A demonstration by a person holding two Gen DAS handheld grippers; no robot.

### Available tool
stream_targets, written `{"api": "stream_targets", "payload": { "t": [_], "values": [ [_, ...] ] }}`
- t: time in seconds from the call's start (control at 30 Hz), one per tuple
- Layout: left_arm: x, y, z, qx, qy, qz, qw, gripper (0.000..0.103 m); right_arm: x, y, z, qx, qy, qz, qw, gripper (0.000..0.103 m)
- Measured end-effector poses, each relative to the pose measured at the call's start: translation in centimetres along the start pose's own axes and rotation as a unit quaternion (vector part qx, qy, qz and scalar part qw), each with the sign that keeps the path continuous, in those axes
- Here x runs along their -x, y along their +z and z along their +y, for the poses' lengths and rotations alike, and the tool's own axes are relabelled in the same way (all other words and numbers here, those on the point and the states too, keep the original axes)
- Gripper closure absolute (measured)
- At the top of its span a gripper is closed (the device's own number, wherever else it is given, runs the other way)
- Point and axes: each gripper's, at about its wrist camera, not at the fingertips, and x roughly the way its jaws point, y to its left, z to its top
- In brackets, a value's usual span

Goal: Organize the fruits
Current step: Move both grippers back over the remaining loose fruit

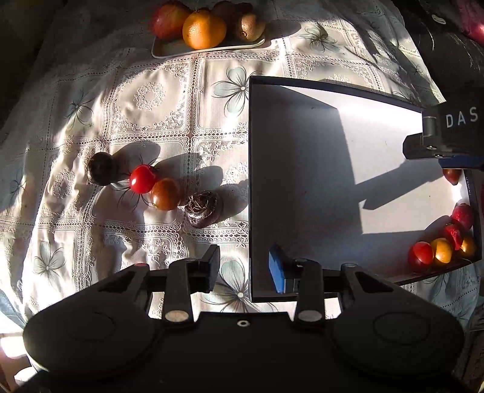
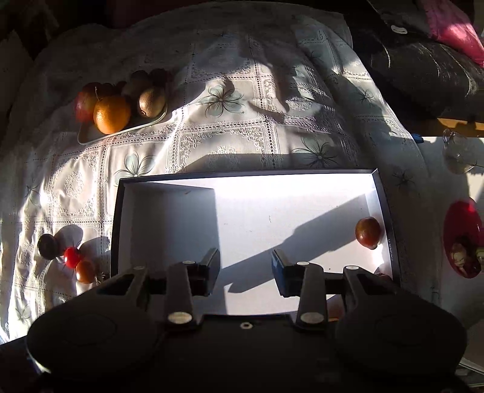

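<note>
A shallow white box with a dark rim (image 1: 250, 181) (image 2: 116, 211) lies on the lace tablecloth. Several small red and orange fruits (image 1: 438, 249) cluster in its near right corner, and a dark red one (image 2: 367, 232) rests by its right wall. Left of the box on the cloth lie a dark fruit (image 1: 101, 167), a red tomato (image 1: 142, 179) (image 2: 71, 257), an orange tomato (image 1: 165, 193) (image 2: 85, 271) and a wrinkled dark fruit (image 1: 204, 208). My left gripper (image 1: 244, 266) hangs open and empty over the box's left edge. My right gripper (image 2: 245, 266) stands open and empty above the box floor.
A pale tray (image 1: 169, 50) (image 2: 87, 136) at the back holds an apple, an orange (image 1: 204, 28) (image 2: 111, 114) and kiwis. A red bowl (image 2: 462, 238) and a glass (image 2: 456, 154) stand right of the box. Dark cushions (image 2: 423, 69) lie at the back right.
</note>
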Motion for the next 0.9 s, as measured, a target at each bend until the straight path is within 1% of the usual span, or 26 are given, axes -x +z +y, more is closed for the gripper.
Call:
{"api": "stream_targets", "payload": {
  "t": [0.3, 0.43, 0.63, 0.77, 0.9],
  "values": [
    [1.3, -1.5, 1.4, 0.008, 0.010, -0.012, 0.9998, 0.056, 1.1, -1.2, 0.4, 0.012, 0.001, -0.003, 1.000, 0.064],
    [1.6, -1.7, 2.5, 0.018, 0.020, -0.017, 0.9995, 0.056, 1.4, -1.7, 0.8, 0.016, -0.001, -0.004, 1.000, 0.064],
    [1.9, -1.7, 4.0, 0.032, 0.020, -0.018, 0.9991, 0.056, 1.3, -1.9, 1.5, 0.020, -0.002, -0.002, 1.000, 0.064],
    [2.1, -1.1, 5.9, 0.058, 0.023, -0.021, 0.9978, 0.056, 1.4, -1.9, 2.4, 0.024, 0.001, -0.004, 1.000, 0.064],
    [2.2, -0.5, 9.0, 0.095, 0.037, -0.023, 0.9945, 0.056, 1.4, -1.8, 3.7, 0.029, 0.007, -0.008, 1.000, 0.064]
  ]
}}
